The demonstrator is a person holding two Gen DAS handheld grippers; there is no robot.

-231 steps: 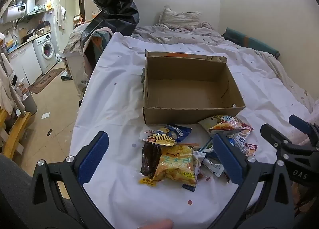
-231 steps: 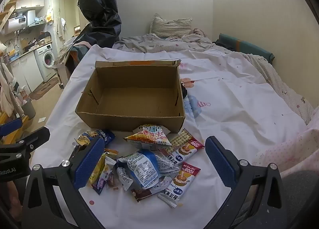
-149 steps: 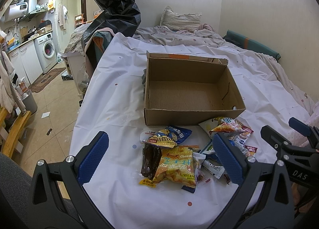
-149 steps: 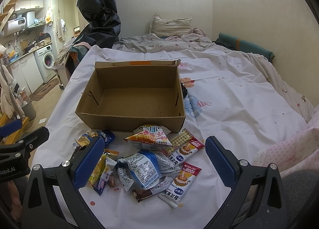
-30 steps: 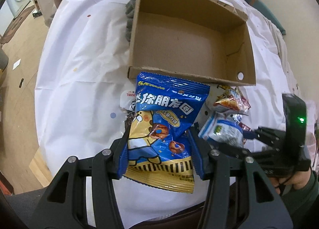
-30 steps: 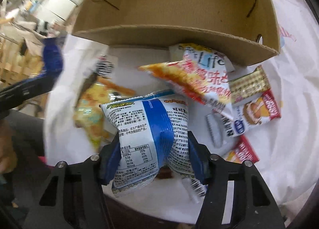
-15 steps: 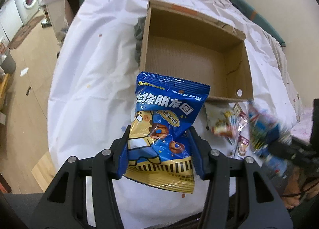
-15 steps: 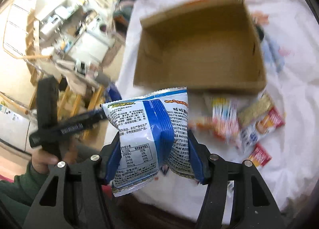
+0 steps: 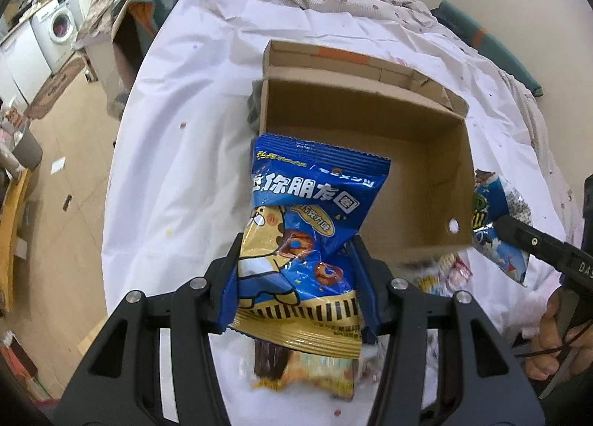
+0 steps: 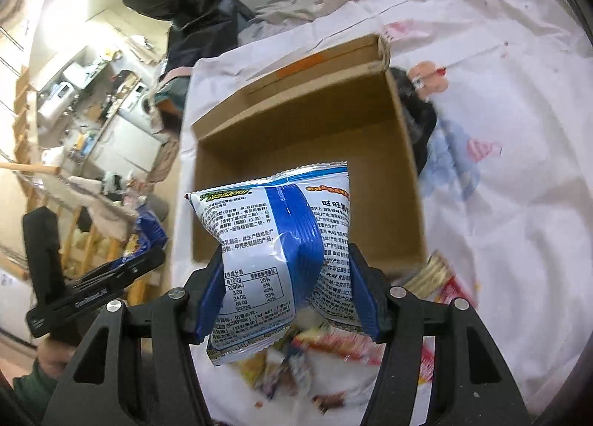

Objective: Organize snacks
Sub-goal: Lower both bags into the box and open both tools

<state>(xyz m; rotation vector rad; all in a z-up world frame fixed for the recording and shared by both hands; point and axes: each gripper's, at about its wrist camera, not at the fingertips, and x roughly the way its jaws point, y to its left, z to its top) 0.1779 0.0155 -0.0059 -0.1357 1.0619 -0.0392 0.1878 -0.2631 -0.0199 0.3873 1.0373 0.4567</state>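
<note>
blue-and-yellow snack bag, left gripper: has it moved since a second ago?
Yes. The blue-and-yellow snack bag now overlaps the cardboard box opening instead of sitting below its near wall.

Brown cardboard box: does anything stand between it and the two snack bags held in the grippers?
Nothing visible does. The brown cardboard box is open-topped and looks empty. The left gripper holds the blue and yellow snack bag before its near wall; the right gripper holds the white and blue snack bag likewise.
</note>
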